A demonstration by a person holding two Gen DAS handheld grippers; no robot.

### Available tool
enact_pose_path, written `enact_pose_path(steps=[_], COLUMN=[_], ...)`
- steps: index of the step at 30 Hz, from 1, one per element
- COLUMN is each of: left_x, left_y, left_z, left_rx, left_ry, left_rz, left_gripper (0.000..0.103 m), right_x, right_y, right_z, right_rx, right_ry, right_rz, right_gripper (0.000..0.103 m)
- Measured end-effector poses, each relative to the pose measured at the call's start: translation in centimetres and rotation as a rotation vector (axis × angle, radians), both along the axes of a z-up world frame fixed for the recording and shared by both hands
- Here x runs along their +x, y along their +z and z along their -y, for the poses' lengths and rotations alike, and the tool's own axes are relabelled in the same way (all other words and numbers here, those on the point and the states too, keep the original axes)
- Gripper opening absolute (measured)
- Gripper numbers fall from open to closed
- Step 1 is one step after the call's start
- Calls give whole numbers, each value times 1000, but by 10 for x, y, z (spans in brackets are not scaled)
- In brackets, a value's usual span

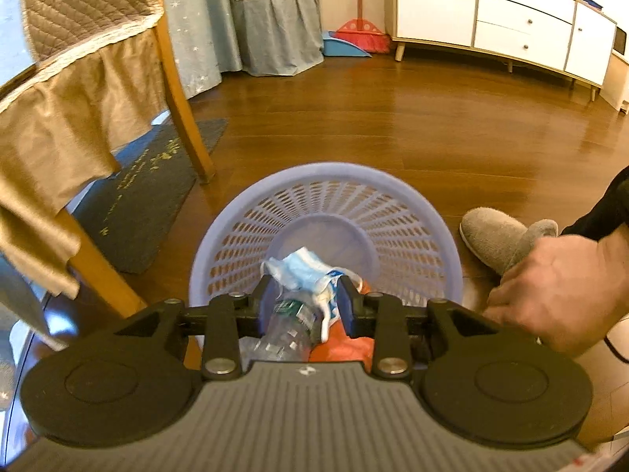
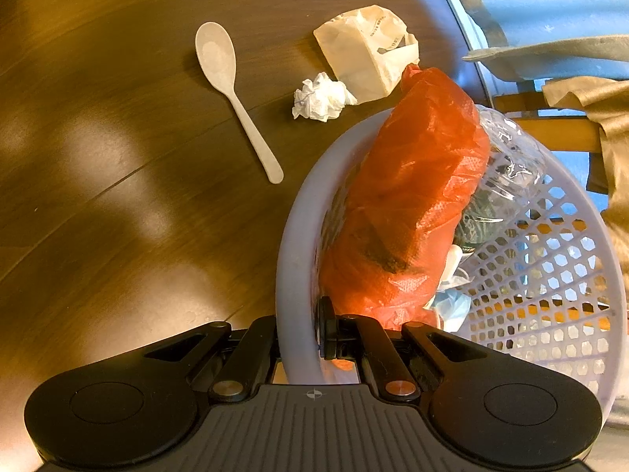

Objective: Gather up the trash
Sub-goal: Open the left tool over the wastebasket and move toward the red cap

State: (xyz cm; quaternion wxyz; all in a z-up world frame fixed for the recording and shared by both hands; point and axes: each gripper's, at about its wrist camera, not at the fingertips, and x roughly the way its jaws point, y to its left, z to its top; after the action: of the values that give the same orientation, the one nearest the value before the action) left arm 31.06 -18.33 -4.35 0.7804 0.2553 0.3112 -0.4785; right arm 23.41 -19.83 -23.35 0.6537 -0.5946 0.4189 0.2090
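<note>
From my left wrist camera, the left gripper (image 1: 304,306) hangs over the mouth of a lavender plastic basket (image 1: 416,196), its 2 blue-padded fingers (image 1: 350,306) set apart with a crushed clear bottle (image 1: 287,326) and a crumpled blue-and-white face mask (image 1: 304,273) lying between them. I cannot tell whether the pads actually pinch the bottle or merely bracket it. An orange plastic bag (image 1: 346,348) shows just below the fingers. A person's bare hand (image 1: 562,287) is at the right edge, near a grey slipper (image 1: 495,236) on the wooden floor (image 1: 393,118).

My right wrist camera looks down on a dark wooden table (image 2: 118,157). The right gripper (image 2: 302,338) is clamped on the basket's rim (image 2: 295,275) — one finger outside the wall, the other inside, against the bag. The basket is tilted, its mouth towards the table edge, and holds the orange bag (image 2: 409,216), the clear bottle (image 2: 511,157) and the blue mask (image 2: 452,306).

Trash on the table: a crumpled white tissue (image 2: 320,98) and, touching it, a cream paper wrapper (image 2: 365,51) — both just beyond the basket's rim. A white plastic spoon (image 2: 232,90) lies to their left, apart from them.
</note>
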Motion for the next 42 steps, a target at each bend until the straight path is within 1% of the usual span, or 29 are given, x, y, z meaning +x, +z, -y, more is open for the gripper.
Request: enact_pose_path(steps=[4, 10, 14, 17, 18, 20, 22, 24, 30, 33, 35, 39, 42], left_x=[-7, -32, -59, -80, -86, -97, -111, -125, -183, -216, -231, -245, -253], left_y=[2, -8, -20, -31, -35, -41, -48, -57, -94, -114, -125, -144, -153], left_z=[-28, -77, -104, -117, -121, -127, -133, -138, -155, -161, -159, -156, -154], left_rx=[11, 56, 78, 102, 104, 117, 132, 142, 207, 242, 273, 306, 326], left_ry=[36, 75, 97, 93, 94, 97, 93, 100, 92, 90, 93, 119, 114], left_rz=[6, -6, -41, -49, -69, -87, -81, -103, -158, -164, -174, -173, -171], left_gripper=[29, 31, 33, 33, 33, 33, 34, 36, 36, 36, 36, 36, 36], right_x=[-1, -5, -10, -15, -16, -19, -22, -25, -46, -60, -67, -78, -86], right_y=[1, 0, 0, -1, -1, -1, -1, 0, -3, -6, -7, -7, -5], right_z=[1, 3, 4, 5, 6, 7, 7, 6, 6, 6, 6, 5, 2], right_rx=[-1, -6, -17, -19, -15, -19, -19, -20, -23, -28, -31, -31, -30], right_ry=[2, 23, 47, 63, 66, 75, 78, 85, 117, 132, 140, 144, 149], right_rz=[3, -7, -5, -9, -13, -14, -16, -14, -29, -35, -37, -40, -45], right_gripper=[0, 0, 0, 0, 0, 0, 0, 0, 0, 0, 0, 0, 0])
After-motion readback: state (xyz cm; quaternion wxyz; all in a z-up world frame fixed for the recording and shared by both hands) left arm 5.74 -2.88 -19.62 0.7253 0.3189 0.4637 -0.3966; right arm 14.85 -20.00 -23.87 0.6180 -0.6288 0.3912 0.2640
